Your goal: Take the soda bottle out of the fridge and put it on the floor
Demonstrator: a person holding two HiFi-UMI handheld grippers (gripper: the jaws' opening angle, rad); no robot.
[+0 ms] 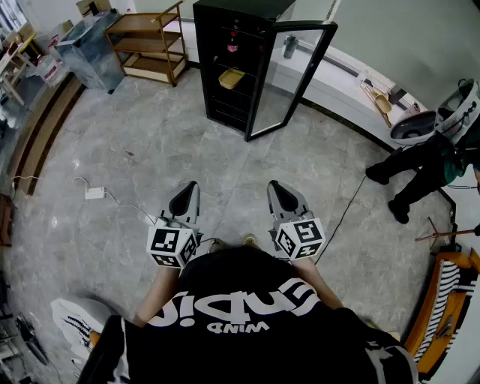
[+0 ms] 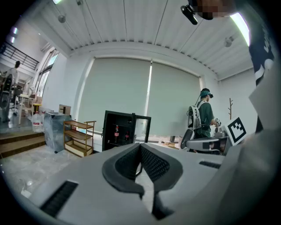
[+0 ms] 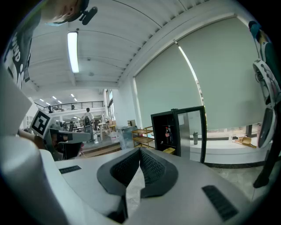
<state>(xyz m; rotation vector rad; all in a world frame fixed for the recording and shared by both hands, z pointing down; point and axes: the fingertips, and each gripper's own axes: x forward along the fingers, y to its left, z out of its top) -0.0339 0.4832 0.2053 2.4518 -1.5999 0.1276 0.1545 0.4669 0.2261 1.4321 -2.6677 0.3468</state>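
Two grey hand-held tools sit side by side just in front of the person's black printed T-shirt (image 1: 240, 315). The left gripper (image 1: 187, 192) and the right gripper (image 1: 278, 191) run roughly parallel, pointing ahead and a little downward over the grey marbled tile floor (image 1: 142, 142). In its own view, each has its black ribbed pads meeting at the tip, with nothing between them. The hands are mostly hidden under the marker cubes, and only bare forearms show below them. Well ahead stands the tall black fridge (image 1: 241, 10), its glass door (image 1: 289, 79) swung open to the right. The dark soda bottle with a red cap and red label (image 1: 232, 40) stands upright on an upper shelf inside, far from both grippers. It is small in every view, so its label cannot be read and its base is hard to make out. In the left gripper view a second bottle-like shape shows beside it, and I cannot tell whether that is another bottle or a reflection. A yellow tray-like object (image 1: 230, 78) lies on a lower shelf.
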